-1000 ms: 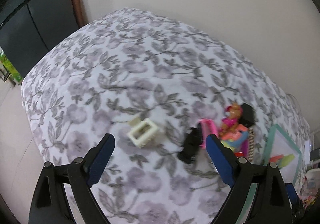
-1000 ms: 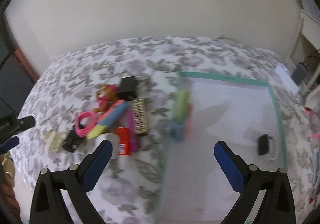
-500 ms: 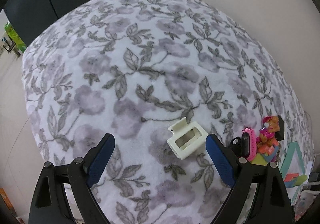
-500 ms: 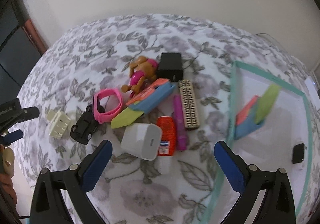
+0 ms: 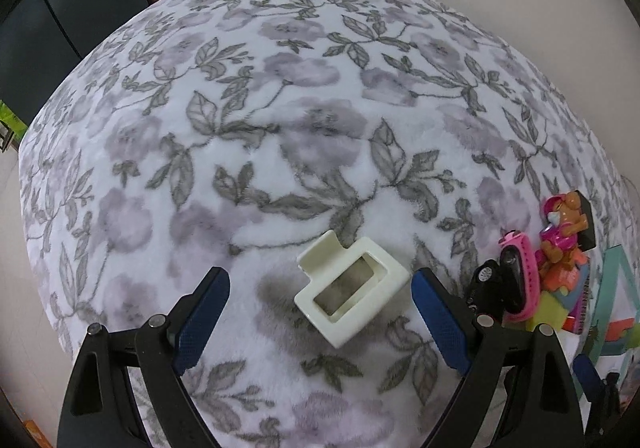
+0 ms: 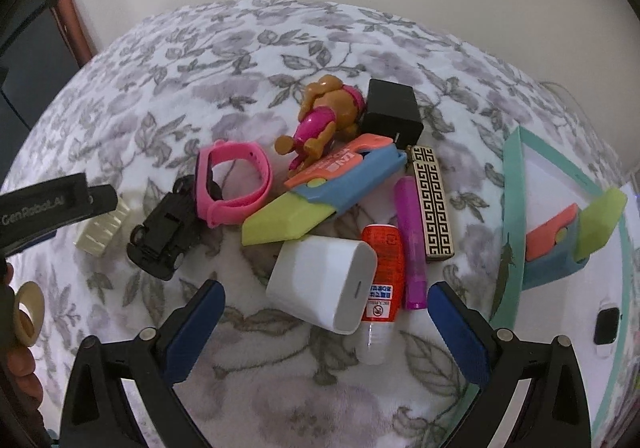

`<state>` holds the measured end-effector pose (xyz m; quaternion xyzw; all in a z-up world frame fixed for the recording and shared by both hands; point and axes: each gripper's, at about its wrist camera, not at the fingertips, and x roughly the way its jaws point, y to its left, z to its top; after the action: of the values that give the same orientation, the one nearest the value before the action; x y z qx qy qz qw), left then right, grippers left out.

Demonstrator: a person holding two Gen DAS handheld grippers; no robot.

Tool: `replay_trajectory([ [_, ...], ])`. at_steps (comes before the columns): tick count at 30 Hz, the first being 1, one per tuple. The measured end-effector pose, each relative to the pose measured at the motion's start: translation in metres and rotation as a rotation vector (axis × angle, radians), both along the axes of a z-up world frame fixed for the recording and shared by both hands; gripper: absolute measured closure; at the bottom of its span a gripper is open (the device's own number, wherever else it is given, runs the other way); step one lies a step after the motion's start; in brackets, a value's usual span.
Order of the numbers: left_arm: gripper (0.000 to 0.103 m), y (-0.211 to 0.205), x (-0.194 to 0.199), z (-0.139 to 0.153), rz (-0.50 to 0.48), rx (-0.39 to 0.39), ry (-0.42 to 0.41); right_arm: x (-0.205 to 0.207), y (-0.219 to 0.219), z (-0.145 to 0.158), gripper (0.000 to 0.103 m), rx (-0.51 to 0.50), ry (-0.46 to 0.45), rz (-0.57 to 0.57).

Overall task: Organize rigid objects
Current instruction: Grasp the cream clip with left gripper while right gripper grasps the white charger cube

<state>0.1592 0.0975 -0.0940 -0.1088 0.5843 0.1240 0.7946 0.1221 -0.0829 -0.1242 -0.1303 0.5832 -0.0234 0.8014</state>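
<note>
Rigid objects lie in a loose heap on the floral blanket (image 6: 248,48), just left of the teal-rimmed tray (image 6: 510,208), which already holds a toy knife and a small dark device. Over the last second both grippers have dropped toward the bed: the left gripper (image 5: 320,312) now has the cream hair clip (image 5: 352,288) between its spread fingers, where it earlier lay well ahead at twelve o'clock, and the right gripper (image 6: 326,324), fingers also spread and touching nothing, has swung from over the tray to the white charger (image 6: 324,284). I judge that two pickups are being lined up, nothing yet gripped. The heap is cut off at three o'clock in the left view; the black toy car (image 6: 164,240) is partly hidden by the pink wristband (image 6: 232,184), and the tray's far corner runs out of frame.
</note>
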Motion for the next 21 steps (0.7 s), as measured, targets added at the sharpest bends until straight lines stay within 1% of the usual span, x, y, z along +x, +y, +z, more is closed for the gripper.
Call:
replay_trajectory([
  [2, 0.011, 0.000, 0.001, -0.004, -0.002, -0.006, 0.004, 0.000, 0.002, -0.003, 0.007, -0.009, 0.003, 0.006],
  [4, 0.011, 0.000, 0.002, -0.007, -0.003, -0.007, 0.003, 0.000, 0.005, -0.004, 0.014, -0.033, -0.001, 0.018],
  [5, 0.011, 0.000, 0.003, -0.008, -0.004, -0.004, -0.001, 0.000, 0.007, -0.005, 0.016, -0.042, -0.002, 0.025],
  [6, 0.014, -0.001, 0.004, -0.009, -0.010, 0.001, -0.003, 0.000, 0.007, -0.006, 0.017, -0.046, 0.002, 0.027],
  [7, 0.022, -0.003, 0.004, -0.009, -0.016, 0.007, -0.004, 0.000, 0.008, -0.007, 0.017, -0.056, 0.003, 0.028],
  [9, 0.033, -0.006, 0.006, -0.011, -0.031, 0.015, -0.003, 0.000, 0.009, -0.007, 0.020, -0.068, 0.001, 0.032],
  [11, 0.037, -0.010, 0.009, -0.013, -0.045, 0.028, 0.001, -0.001, 0.008, -0.006, 0.023, -0.075, -0.001, 0.026],
  [13, 0.043, -0.014, 0.009, -0.013, -0.062, 0.038, -0.007, -0.001, 0.006, -0.005, 0.028, -0.075, -0.005, 0.017],
  [15, 0.043, -0.017, 0.011, -0.013, -0.074, 0.055, -0.006, 0.000, 0.004, -0.004, 0.032, -0.077, -0.008, 0.010],
  [17, 0.043, -0.019, 0.012, -0.014, -0.078, 0.057, -0.007, 0.000, 0.001, -0.003, 0.033, -0.065, -0.006, 0.004],
  [21, 0.044, -0.016, 0.009, -0.012, -0.080, 0.056, -0.008, 0.000, 0.001, -0.002, 0.040, -0.073, -0.007, 0.007],
])
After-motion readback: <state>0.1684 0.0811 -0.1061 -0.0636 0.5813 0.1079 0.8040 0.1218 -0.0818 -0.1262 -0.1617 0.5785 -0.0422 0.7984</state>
